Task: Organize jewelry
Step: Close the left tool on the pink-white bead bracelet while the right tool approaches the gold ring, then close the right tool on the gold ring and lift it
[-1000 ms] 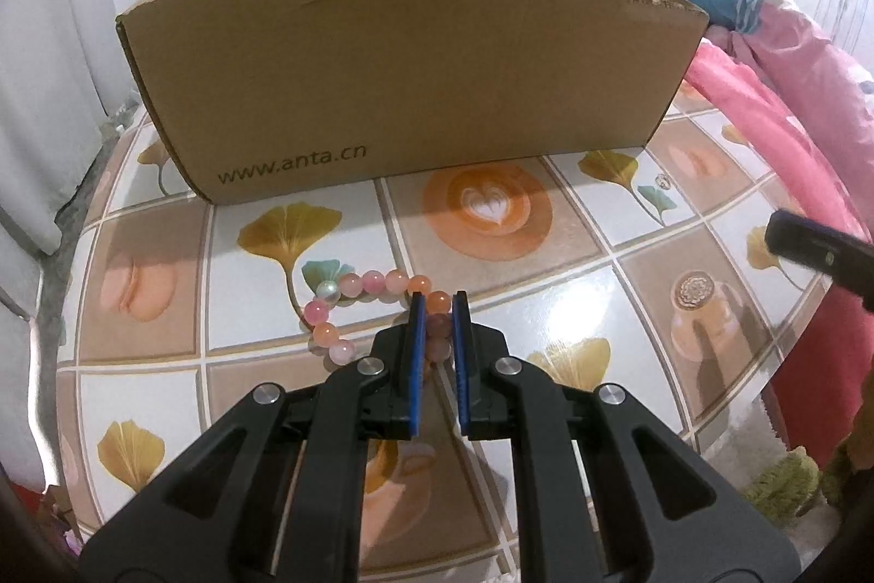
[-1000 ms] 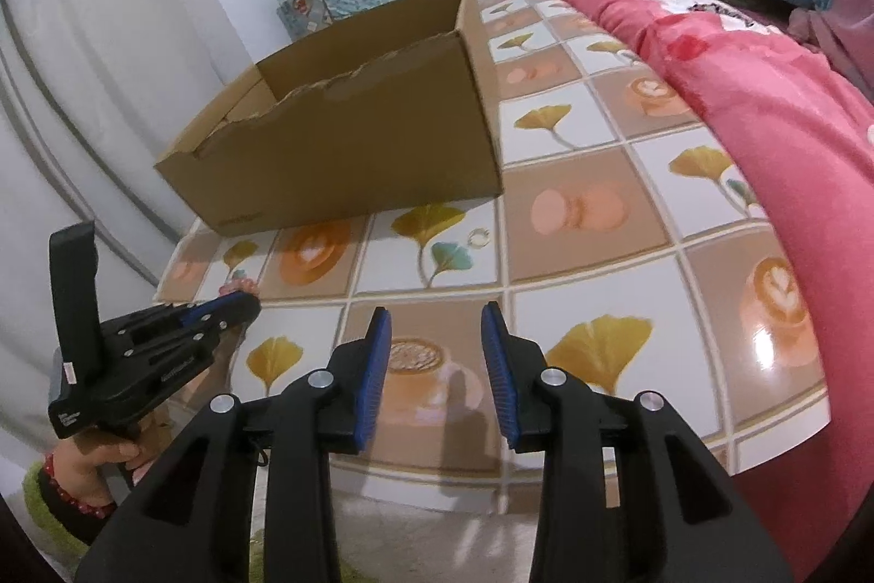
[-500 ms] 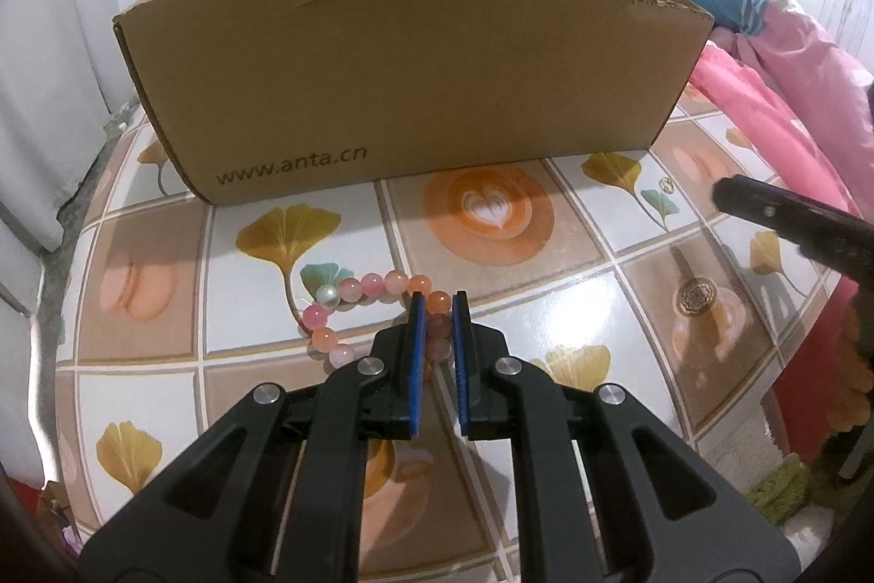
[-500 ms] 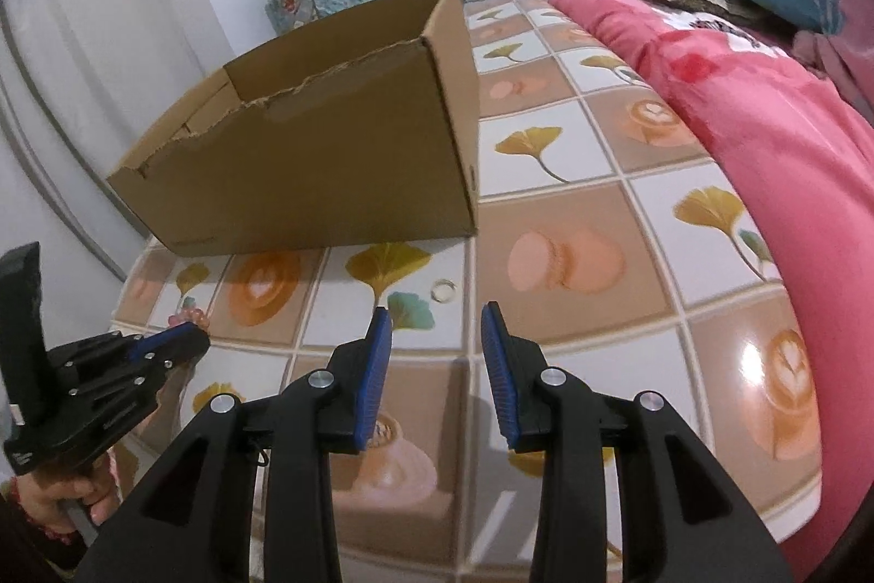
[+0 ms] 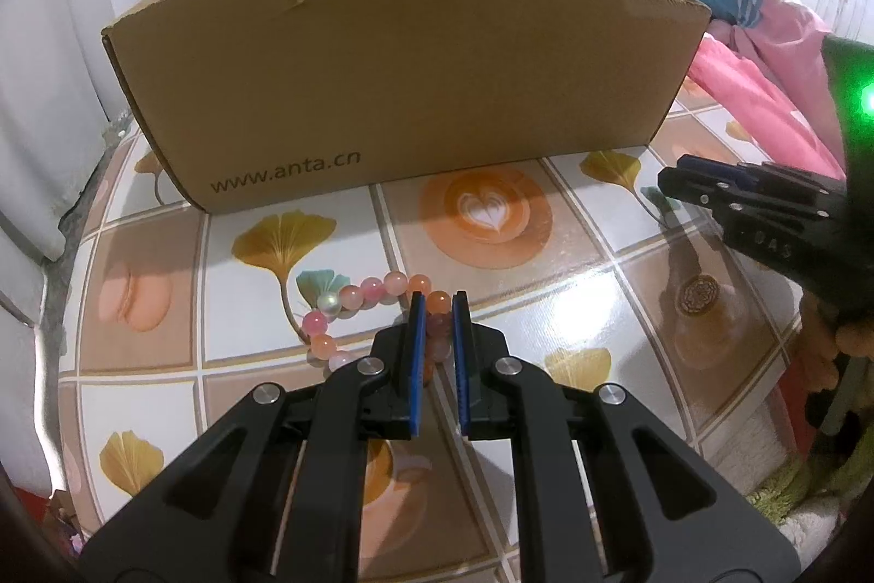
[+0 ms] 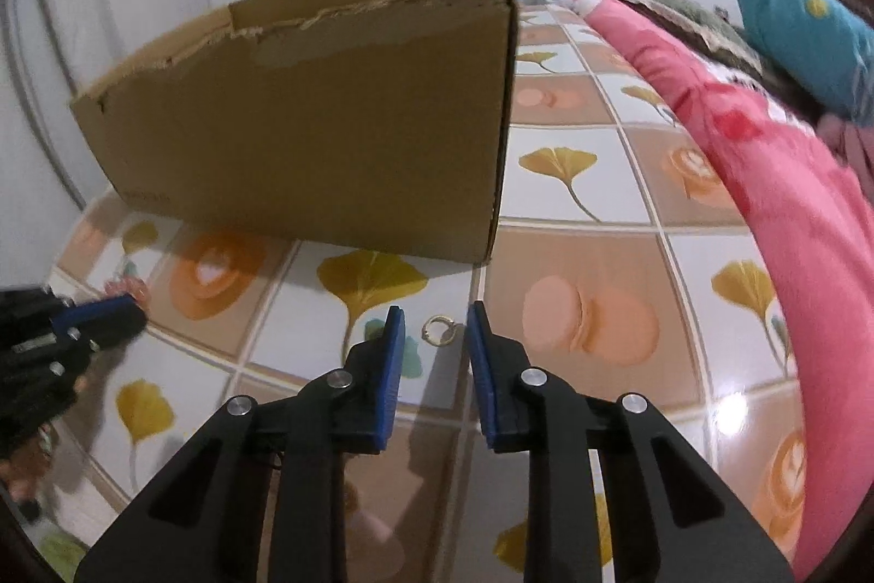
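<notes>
Between my left gripper's [image 5: 435, 310] nearly closed jaws I am clamping the bead bracelet [image 5: 349, 304], the rest lying on the tiled worktop [image 5: 546, 288]. My right gripper [image 6: 435, 326] is closing, pads flanking but clear of a small ring [image 6: 438, 329]. Behind both, a cardboard box [image 5: 404, 91] is standing.

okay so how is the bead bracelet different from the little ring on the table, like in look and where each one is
The bead bracelet is a loop of pink, orange and pearly round beads; the ring is one small plain metal band, far smaller.
The bracelet is pinched between the left gripper fingers; the ring lies free, just ahead of the right gripper, whose jaws are closing with nothing between them yet.
Both rest on the tiled tabletop in front of the cardboard box.
</notes>
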The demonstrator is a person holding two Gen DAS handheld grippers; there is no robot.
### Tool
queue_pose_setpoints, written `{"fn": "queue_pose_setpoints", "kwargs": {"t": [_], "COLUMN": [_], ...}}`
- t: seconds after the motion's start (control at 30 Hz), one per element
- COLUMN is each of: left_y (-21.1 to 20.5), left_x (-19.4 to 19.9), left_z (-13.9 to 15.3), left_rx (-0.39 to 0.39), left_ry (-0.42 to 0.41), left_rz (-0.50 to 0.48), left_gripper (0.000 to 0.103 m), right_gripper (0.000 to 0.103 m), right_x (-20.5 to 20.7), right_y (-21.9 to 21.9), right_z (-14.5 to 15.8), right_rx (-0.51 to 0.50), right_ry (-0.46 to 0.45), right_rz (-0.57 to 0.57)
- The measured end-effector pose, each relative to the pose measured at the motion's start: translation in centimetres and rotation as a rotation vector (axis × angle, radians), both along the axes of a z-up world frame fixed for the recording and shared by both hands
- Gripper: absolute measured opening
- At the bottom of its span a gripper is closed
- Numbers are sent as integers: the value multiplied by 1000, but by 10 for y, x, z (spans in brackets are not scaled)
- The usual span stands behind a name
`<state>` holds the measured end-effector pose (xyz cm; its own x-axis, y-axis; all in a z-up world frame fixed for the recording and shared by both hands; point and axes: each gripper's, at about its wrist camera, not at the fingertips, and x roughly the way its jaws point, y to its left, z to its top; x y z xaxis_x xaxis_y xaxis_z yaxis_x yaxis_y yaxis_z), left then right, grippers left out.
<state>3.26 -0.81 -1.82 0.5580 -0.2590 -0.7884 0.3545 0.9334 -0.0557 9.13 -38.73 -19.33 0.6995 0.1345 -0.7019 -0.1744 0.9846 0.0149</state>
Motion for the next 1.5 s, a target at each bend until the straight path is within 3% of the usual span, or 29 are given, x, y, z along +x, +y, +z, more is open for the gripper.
{"fn": "queue_pose_setpoints", "kwargs": {"t": [0.53,1.17,1.23,1.3,1.5], "left_y": [-8,-13,-10,-2,37], "left_x": [1,-1,-2,-2,-9], "left_z": [-1,-3,-2,-1,14], "left_rx": [24,39,20,-35,-198], "left_ry": [3,-8,-17,-12,-31], "left_rz": [7,9,4,5,4], "left_gripper": [9,9,9,9,9], "right_gripper": [13,12,12,7,7], "right_x": [10,11,10,8,-6], "right_y": [0,-6,-6,-5,0], "right_z": [1,2,2,3,11], "right_rx": [7,72,91,113,141], "right_ry": [53,62,69,79,60], "right_rz": [42,21,23,27,31]}}
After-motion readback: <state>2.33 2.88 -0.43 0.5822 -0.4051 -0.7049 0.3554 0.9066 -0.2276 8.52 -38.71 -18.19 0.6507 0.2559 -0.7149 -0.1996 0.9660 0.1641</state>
